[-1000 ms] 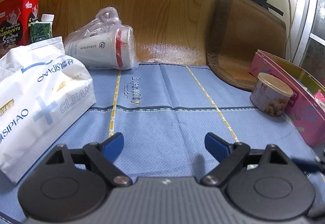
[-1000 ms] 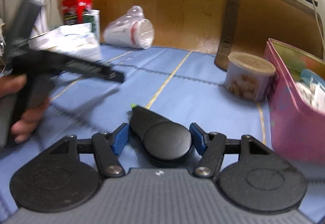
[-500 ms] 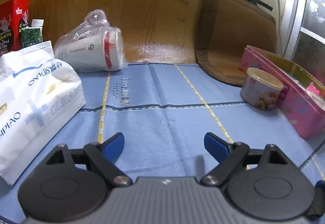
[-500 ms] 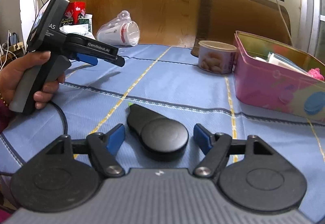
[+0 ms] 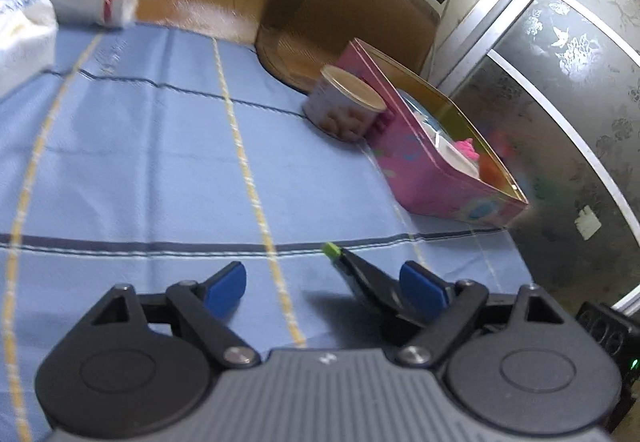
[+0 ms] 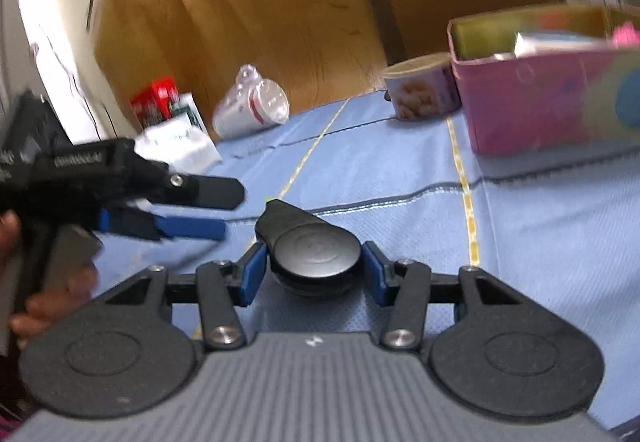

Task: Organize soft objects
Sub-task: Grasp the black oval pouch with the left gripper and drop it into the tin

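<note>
A flat black round device point(image 6: 316, 250) with a green tip lies on the blue mat point(image 5: 140, 161). My right gripper point(image 6: 314, 270) is closing around it, and both blue pads rest against its sides. In the left wrist view the same device point(image 5: 360, 274) lies slanted by the right finger of my left gripper point(image 5: 322, 280), whose jaws stand wide, narrowing slightly, and hold nothing. A hand holds the left gripper point(image 6: 226, 209) just left of the device. A pink box point(image 5: 432, 177) at the right holds a pink soft item point(image 5: 466, 149) and other things.
A snack can point(image 5: 344, 109) stands against the pink box point(image 6: 540, 97). A bagged paper cup point(image 6: 252, 105), a white tissue pack point(image 6: 180, 141) and a red box point(image 6: 156, 101) lie at the far left. A brown cushion point(image 5: 348, 9) leans behind the can.
The left gripper swung right toward the pink box, and the black device came into its view. The right gripper's pads closed in from a wide gap onto the device, and its view tilted.
</note>
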### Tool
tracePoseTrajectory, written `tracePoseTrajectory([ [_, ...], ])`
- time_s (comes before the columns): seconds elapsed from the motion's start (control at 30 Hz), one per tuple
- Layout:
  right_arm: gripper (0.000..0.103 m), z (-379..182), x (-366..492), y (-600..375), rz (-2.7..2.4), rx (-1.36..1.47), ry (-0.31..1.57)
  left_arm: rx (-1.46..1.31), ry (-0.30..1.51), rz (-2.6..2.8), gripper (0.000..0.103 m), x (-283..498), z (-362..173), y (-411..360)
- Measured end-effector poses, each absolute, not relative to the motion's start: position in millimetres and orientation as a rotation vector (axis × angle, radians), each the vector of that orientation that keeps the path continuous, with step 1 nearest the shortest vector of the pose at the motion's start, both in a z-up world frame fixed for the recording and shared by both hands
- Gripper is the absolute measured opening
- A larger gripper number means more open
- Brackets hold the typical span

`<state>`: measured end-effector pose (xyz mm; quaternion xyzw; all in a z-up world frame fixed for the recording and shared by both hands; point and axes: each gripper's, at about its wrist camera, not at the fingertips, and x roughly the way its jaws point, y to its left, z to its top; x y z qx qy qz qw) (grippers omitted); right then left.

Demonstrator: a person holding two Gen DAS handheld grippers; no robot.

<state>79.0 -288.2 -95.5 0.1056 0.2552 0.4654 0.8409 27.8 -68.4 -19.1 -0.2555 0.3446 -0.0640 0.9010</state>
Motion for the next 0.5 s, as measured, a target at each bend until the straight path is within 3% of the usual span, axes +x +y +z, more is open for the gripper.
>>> tracePoseTrajectory([
  [0.07, 0.054, -98, 76, -289, 0.994, 0.224, 0.526, -0.549, 0.735, -0.153, 0.074, 37, -23, -77],
  [0.13, 0.054, -99, 71, -288, 1.000, 0.198, 0.501, -0.552, 0.755, -0.190, 0.041, 46, -28, -89],
  [0.17, 0.054, -98, 69, -289, 0.997, 0.187, 0.488, -0.543, 0.760, -0.197, 0.033, 51, -27, -94],
  [0.5, 0.054, -36, 121, -311, 0.783, 0.063, 0.175, -0.421, 0.599, -0.357, 0.033, 148, 50, -140],
])
